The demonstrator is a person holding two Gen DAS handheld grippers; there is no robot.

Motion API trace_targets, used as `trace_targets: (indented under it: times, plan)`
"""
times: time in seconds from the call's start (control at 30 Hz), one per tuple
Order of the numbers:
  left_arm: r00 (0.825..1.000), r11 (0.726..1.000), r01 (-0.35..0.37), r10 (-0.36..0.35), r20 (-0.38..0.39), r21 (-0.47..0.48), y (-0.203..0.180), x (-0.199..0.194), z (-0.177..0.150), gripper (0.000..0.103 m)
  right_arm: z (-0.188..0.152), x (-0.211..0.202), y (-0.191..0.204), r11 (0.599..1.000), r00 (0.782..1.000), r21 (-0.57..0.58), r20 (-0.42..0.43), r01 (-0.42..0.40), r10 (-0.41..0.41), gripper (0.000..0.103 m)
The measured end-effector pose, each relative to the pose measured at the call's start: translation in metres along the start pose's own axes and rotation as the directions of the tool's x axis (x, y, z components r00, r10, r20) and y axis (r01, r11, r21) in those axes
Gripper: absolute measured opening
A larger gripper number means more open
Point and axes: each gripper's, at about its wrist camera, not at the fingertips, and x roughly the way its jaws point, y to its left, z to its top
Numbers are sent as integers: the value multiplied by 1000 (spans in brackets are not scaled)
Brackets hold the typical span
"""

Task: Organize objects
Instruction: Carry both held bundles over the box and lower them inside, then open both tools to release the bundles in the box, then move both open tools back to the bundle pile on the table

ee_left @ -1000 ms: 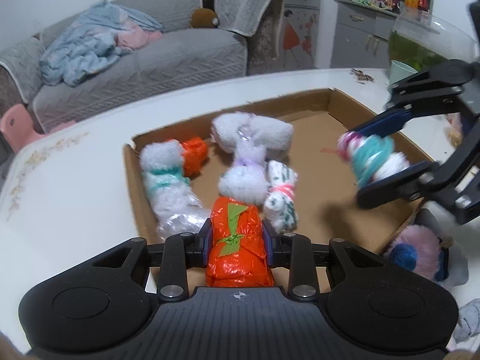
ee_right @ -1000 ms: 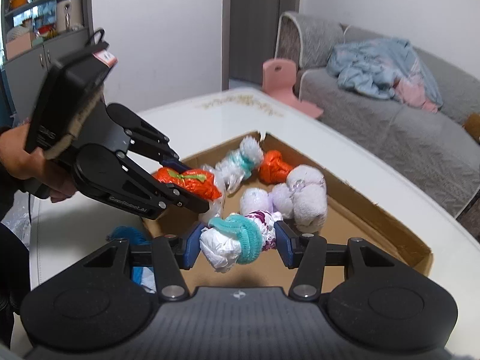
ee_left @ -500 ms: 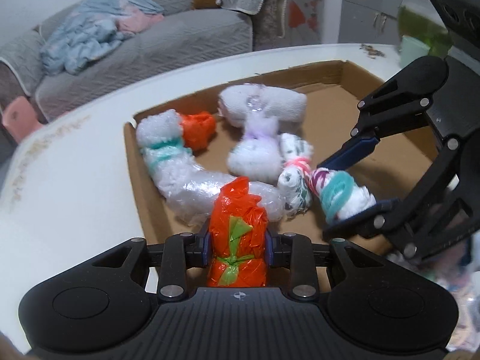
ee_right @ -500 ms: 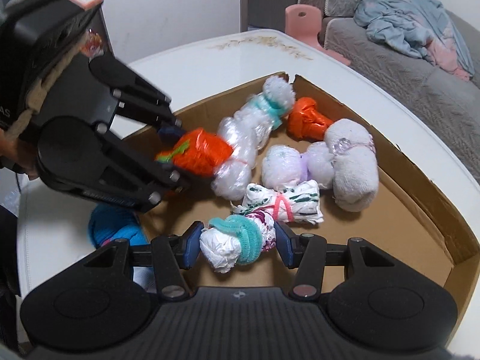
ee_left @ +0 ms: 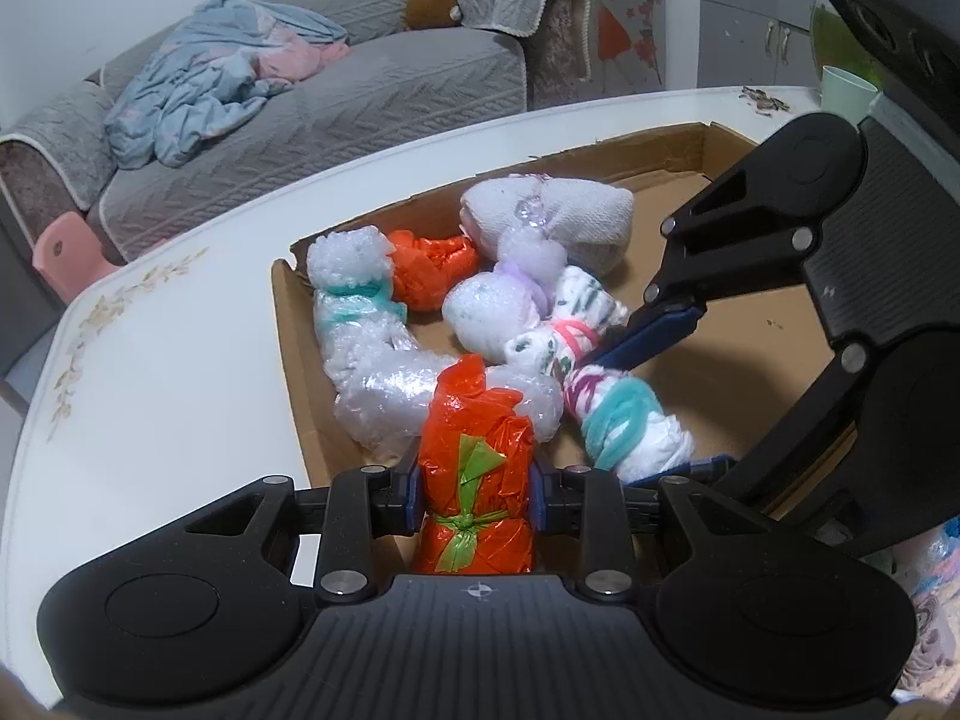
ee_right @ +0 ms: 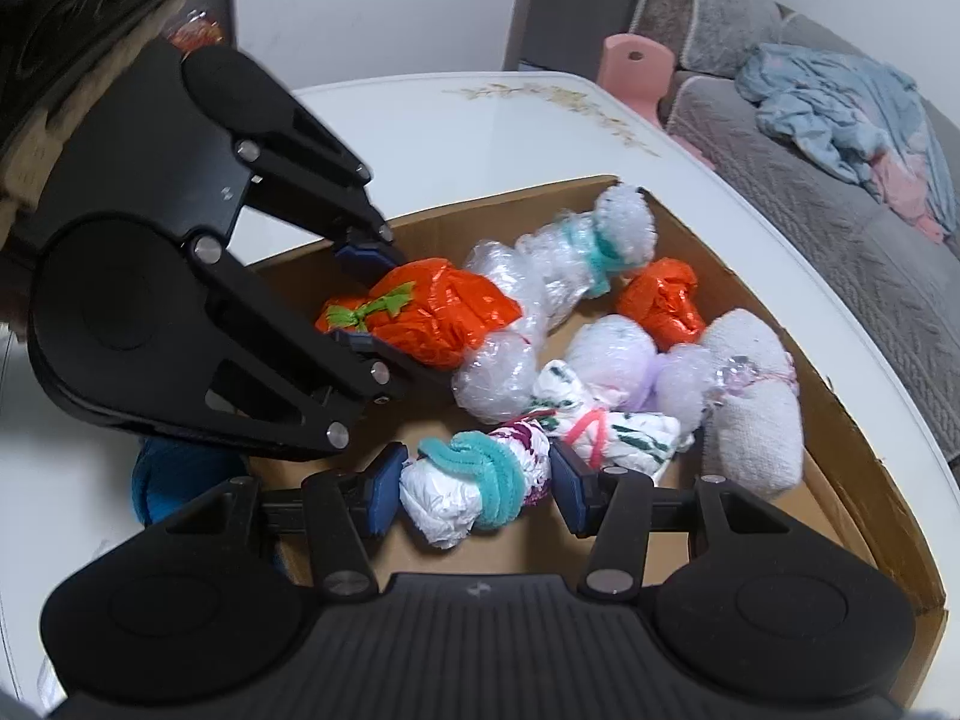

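Note:
My left gripper (ee_left: 475, 491) is shut on an orange plastic bundle (ee_left: 474, 474) tied with a green strip, held over the near left corner of a shallow cardboard box (ee_left: 294, 360). My right gripper (ee_right: 477, 486) is shut on a white bundle (ee_right: 474, 489) wrapped with a teal fuzzy band, low inside the box (ee_right: 870, 450). In the box lie a long bubble-wrap bundle (ee_left: 384, 372), a small orange bundle (ee_left: 429, 267), a white towel roll (ee_left: 570, 219), a lilac-tied bundle (ee_left: 498, 306) and a floral bundle with a pink tie (ee_left: 564, 330).
The box sits on a white table (ee_left: 150, 396) with a floral edge pattern. A blue fuzzy thing (ee_right: 174, 480) lies on the table outside the box. A grey sofa (ee_left: 360, 102) with a blue blanket, a pink stool (ee_right: 636, 69) and a green cup (ee_left: 846, 93) stand beyond.
Both grippers came down and closer together over the box. The right one carried the teal-banded bundle toward the floral bundle; the left one brought the orange bundle beside the bubble wrap.

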Motion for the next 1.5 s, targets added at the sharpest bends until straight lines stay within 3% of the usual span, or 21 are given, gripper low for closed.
trace_targets:
  times: [0.13, 0.2, 0.3, 0.43, 0.6, 0.87, 1.23, 1.4, 1.5]
  plan:
    - [1000, 1000, 3, -2, -23, 30, -6, -2, -3, 43, 2, -1, -1, 1000, 1000, 11, -14, -6, 6, 50]
    - [999, 1000, -25, 25, -25, 18, -4, -1, -3, 56, 1, -2, -2, 1000, 1000, 10, -22, -3, 3, 53]
    - [1000, 1000, 0, 0, -23, -4, 0, -2, -4, 63, -1, -3, -4, 1000, 1000, 21, -31, -4, 4, 59]
    - [1000, 1000, 4, -4, 5, -23, 1, -13, -2, 84, -3, -7, -3, 1000, 999, 17, -35, -12, 12, 69]
    - [999, 999, 5, -4, 37, -33, -1, -26, 0, 102, -3, -9, -3, 1000, 999, 2, -43, 3, -3, 69]
    - [998, 1000, 12, -10, 60, -24, 0, -36, -1, 102, -7, -26, -10, 999, 1000, 43, -3, 13, -13, 69]
    - [996, 1000, 5, -4, 91, -6, -6, -47, -4, 102, -31, -73, -18, 985, 991, 152, 96, 77, -92, 75]
    - [995, 1000, 8, -10, 102, 13, -13, -51, -6, 102, -50, -97, -14, 966, 974, 221, 152, 131, -167, 80]
    - [992, 1000, 9, -10, 127, 14, -16, -59, -9, 102, -77, -117, -8, 937, 949, 316, 221, 148, -225, 91]
